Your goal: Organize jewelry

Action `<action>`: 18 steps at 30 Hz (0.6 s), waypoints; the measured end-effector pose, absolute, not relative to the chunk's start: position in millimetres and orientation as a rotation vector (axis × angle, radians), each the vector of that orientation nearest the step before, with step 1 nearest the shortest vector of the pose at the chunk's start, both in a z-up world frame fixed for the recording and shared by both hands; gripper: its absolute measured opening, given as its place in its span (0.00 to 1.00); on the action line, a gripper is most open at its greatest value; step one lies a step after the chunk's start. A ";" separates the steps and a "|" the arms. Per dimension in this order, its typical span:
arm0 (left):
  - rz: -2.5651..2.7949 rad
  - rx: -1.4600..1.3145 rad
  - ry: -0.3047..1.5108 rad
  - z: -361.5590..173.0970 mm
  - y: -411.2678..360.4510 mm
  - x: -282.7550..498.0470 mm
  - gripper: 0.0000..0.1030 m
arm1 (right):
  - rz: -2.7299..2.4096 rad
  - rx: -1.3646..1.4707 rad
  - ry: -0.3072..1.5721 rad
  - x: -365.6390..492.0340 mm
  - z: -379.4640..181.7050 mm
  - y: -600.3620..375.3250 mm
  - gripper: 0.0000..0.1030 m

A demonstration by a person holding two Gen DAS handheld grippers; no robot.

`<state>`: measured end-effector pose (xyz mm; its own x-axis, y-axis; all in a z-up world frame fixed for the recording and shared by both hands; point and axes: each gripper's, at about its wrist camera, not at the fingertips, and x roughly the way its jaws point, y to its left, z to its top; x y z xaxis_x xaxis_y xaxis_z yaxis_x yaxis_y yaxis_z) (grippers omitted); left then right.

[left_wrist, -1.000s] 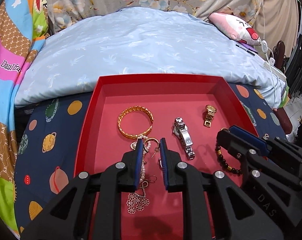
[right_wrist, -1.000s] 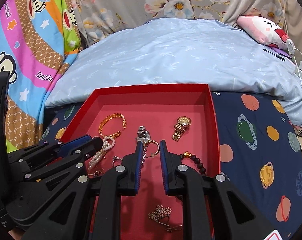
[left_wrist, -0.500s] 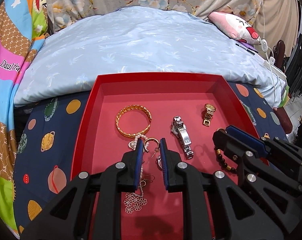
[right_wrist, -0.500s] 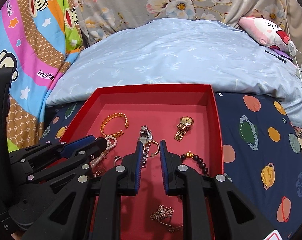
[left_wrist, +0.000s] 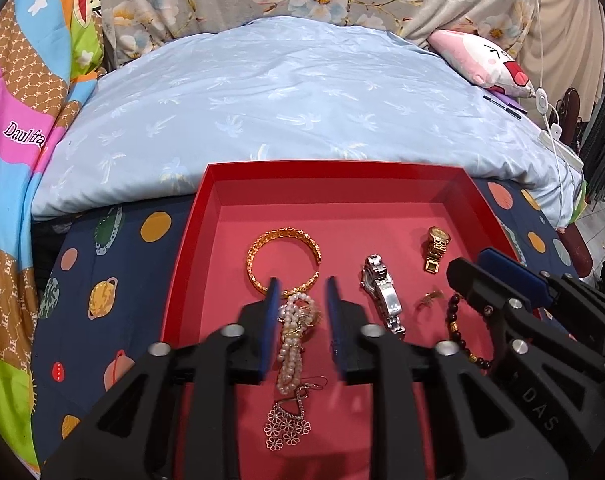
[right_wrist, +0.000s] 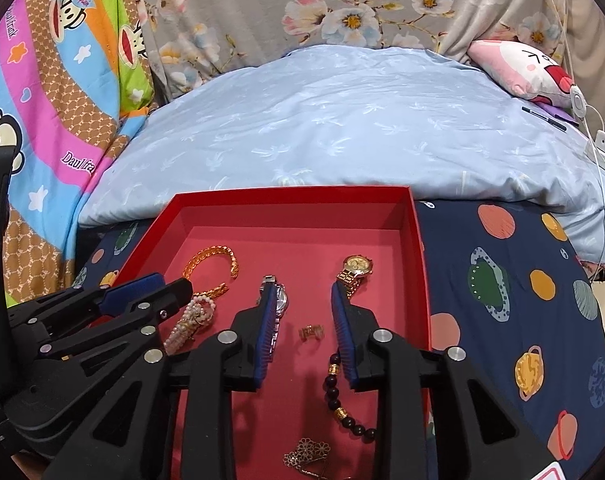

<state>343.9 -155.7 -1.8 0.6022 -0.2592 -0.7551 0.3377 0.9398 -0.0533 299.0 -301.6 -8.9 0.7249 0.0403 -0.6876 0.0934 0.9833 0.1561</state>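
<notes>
Over the red tray, I have both tongs just opening, empty: left tongs astride the pearl bracelet, right tongs around the gold ring; next, lower and pinch.

Red tray, gold bangle, planet-patterned navy sheet

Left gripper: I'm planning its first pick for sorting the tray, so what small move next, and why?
Probably ease the left gripper down and close on the pearl strand. Its jaws have just been opening and now stand either side of the strand without pressing it, which lies tangled with an earring on the red tray.
</notes>
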 end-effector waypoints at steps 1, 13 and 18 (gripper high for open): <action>-0.335 0.098 0.848 -0.7 -155.3 342.9 0.41 | -0.033 0.188 0.758 298.0 -7.8 -302.6 0.31; -0.260 0.116 0.817 15.0 -144.5 313.4 0.70 | -0.114 0.140 0.715 252.2 13.8 -295.2 0.54; -0.229 0.126 0.804 20.4 -131.5 288.6 0.71 | -0.156 0.105 0.704 221.8 18.7 -281.8 0.63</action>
<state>288.6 -131.5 20.4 0.6706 -0.1546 -0.7255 0.2500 0.9679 0.0248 221.8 -281.8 18.7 0.7517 -0.1071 -0.6508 0.1775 0.9832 0.0433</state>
